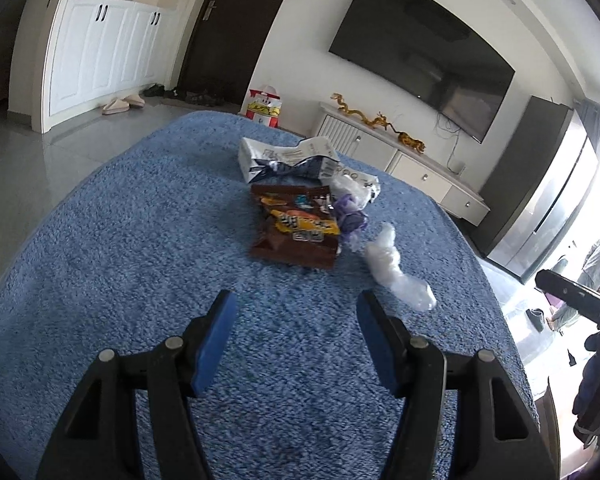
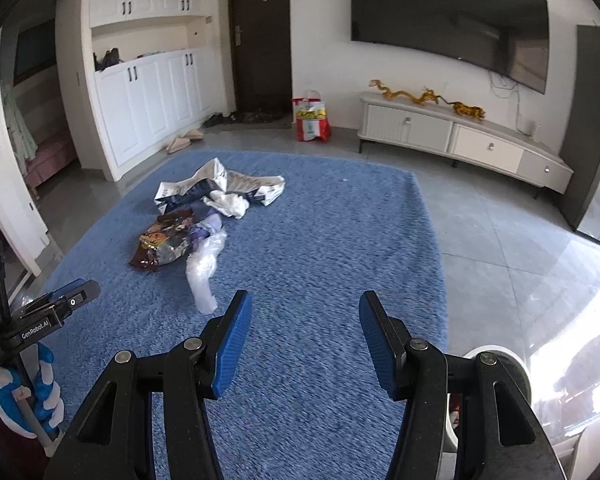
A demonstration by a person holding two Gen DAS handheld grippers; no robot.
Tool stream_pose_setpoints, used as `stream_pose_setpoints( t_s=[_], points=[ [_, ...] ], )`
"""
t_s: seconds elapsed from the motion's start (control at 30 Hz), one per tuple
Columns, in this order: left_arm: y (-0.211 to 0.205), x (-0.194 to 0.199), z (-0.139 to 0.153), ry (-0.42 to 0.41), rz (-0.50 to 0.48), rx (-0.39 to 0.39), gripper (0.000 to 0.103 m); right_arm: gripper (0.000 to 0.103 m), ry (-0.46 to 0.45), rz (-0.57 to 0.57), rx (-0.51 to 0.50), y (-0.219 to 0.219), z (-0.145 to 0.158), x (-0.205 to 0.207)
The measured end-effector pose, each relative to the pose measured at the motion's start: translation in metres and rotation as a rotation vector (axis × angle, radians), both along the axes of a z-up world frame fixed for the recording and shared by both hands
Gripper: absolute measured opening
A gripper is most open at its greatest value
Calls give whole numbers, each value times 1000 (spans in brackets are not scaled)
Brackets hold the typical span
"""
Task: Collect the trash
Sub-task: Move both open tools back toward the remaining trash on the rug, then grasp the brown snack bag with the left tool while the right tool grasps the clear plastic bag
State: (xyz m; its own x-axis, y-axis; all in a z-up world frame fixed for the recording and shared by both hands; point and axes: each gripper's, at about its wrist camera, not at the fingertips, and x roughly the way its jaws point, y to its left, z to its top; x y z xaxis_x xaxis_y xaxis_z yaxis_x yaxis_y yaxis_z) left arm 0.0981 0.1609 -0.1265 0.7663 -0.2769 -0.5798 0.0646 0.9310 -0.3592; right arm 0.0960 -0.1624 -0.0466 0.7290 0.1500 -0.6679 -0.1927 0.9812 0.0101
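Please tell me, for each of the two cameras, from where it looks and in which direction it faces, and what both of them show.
Left wrist: sits behind the open left gripper, low over the blue rug, facing the brown snack bag; the other gripper's tip shows at its right edge.
Right wrist: sits behind the open right gripper, further right, facing the TV cabinet; the left gripper and a gloved hand show at its left.
Shared: rug, snack bag, clear plastic wrap, white torn bag.

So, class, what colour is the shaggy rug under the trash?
The shaggy rug is blue, clearest in the right wrist view.
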Motion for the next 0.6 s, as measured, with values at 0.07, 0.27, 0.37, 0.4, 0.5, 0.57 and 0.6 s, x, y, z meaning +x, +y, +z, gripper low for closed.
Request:
stream_pose_setpoints(
  t_s=[0.07,0.27,0.37,0.4,0.5,0.57,0.6],
  points=[
    [3,2,-2,10,0,-7,61,55,10,15,1,4,-4,4],
    [6,6,-8,31,0,-23,61,55,57,71,-1,22,-23,17],
    [8,6,-9,32,11,-32,61,55,73,107,4,31,-31,26],
    [10,6,-9,34,16,-35,61,55,76,121,8,34,-33,30],
    [14,6,-9,39,31,-42,61,55,84,157,24,44,-39,41],
    [17,5,-8,41,38,-41,63,55,88,176,42,49,-43,50],
    [17,6,-7,44,38,-39,63,55,88,187,54,53,-45,55]
  ],
)
